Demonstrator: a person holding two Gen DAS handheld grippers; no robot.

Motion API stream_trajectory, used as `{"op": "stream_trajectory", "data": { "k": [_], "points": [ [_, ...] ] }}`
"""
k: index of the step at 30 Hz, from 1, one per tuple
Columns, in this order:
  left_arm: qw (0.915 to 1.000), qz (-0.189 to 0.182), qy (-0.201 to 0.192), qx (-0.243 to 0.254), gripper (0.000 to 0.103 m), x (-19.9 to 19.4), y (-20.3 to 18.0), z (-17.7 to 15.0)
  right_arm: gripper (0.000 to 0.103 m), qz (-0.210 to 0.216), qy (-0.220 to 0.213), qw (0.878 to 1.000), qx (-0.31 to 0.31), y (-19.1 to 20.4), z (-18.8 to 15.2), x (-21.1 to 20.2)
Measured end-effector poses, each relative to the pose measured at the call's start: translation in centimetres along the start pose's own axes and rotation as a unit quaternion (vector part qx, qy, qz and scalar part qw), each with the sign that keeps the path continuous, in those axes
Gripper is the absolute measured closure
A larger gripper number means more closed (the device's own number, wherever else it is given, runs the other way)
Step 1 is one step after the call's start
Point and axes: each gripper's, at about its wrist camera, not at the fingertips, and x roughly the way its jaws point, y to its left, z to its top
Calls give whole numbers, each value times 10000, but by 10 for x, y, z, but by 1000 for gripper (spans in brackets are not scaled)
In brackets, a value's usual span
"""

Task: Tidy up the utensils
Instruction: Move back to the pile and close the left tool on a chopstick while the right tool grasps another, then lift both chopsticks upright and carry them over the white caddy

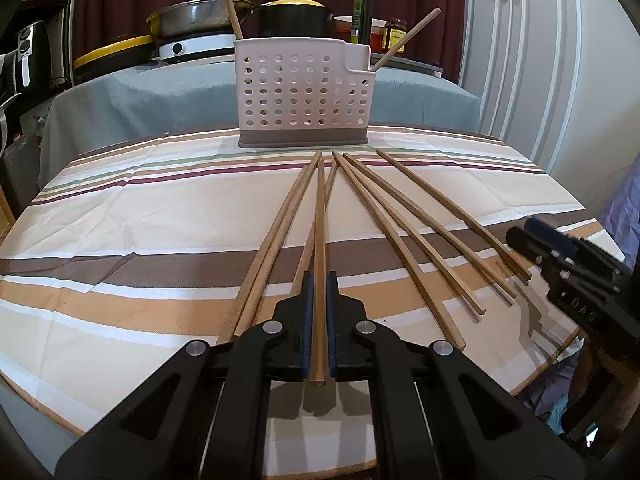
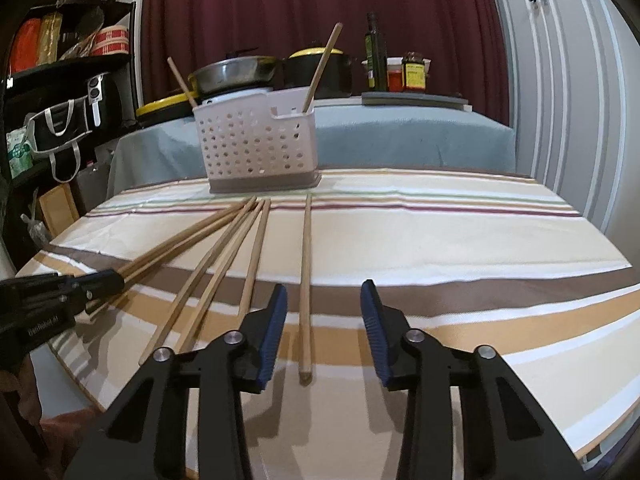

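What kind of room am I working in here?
Probably a home kitchen or dining corner: a pan on a cooker, an oil bottle and a utensil caddy on a striped tablecloth.

Jar labels [image 2: 414, 76] perhaps too small to read

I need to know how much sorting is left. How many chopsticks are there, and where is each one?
Chopsticks lying on the tablecloth: 7
Chopstick clamped in the left gripper: 1
Chopsticks standing in the utensil caddy: 2
Total: 10
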Motion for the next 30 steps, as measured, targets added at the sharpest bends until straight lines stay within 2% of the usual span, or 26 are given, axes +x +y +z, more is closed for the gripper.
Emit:
{"op": "stream_trajectory", "data": {
  "k": [8,12,17,24,30],
  "points": [
    [10000,-19,6,-33,97,0,2,-1,79,56,91,9999,-100,4,-13,4],
    [10000,-31,8,-59,97,0,2,-1,96,77,38,9998,-153,7,-14,2],
    [10000,-38,2,-57,97,0,3,-1,96,83,17,9999,-67,6,-13,-1],
    [9999,-4,-134,38,97,-7,2,2,97,-216,-179,9989,-377,15,-1,-14],
    [9985,78,-510,187,97,-28,3,14,97,-321,-547,9965,-552,23,21,-37]
  ]
}}
